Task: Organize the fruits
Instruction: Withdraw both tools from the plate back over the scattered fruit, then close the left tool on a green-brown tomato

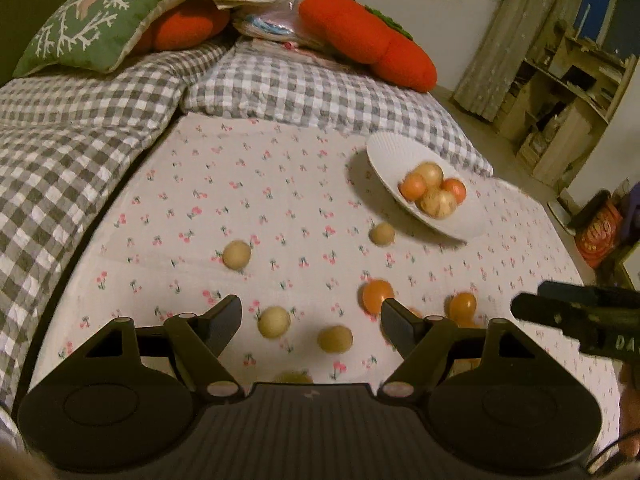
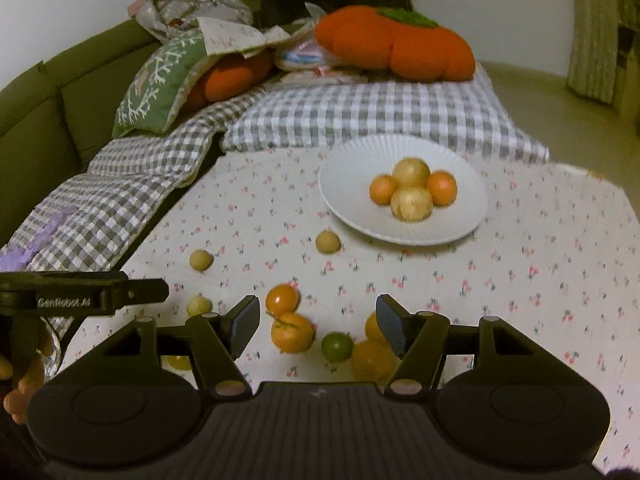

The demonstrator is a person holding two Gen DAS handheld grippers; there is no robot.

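My right claw stands apart with nothing clamped; its pads press on no fruit. Between its fingers, on the cherry-print cloth, lie a stemmed orange and a small green lime. A second orange sits touching the stemmed one on its far side, and two more oranges crowd against the inner face of my right finger, partly hidden by it.

My left claw is also apart and empty. Two pale, tan round fruits rest on the cloth between its fingers, not touching either one. An orange lies just past its right fingertip, another further right.

Farther out, two more tan fruits lie loose, one near the plate's edge and one well to its left. The white ribbed plate holds four fruits in a tight cluster: two oranges and two larger pale yellow ones, all touching. Beyond it lie a grey checked blanket and orange plush cushions.
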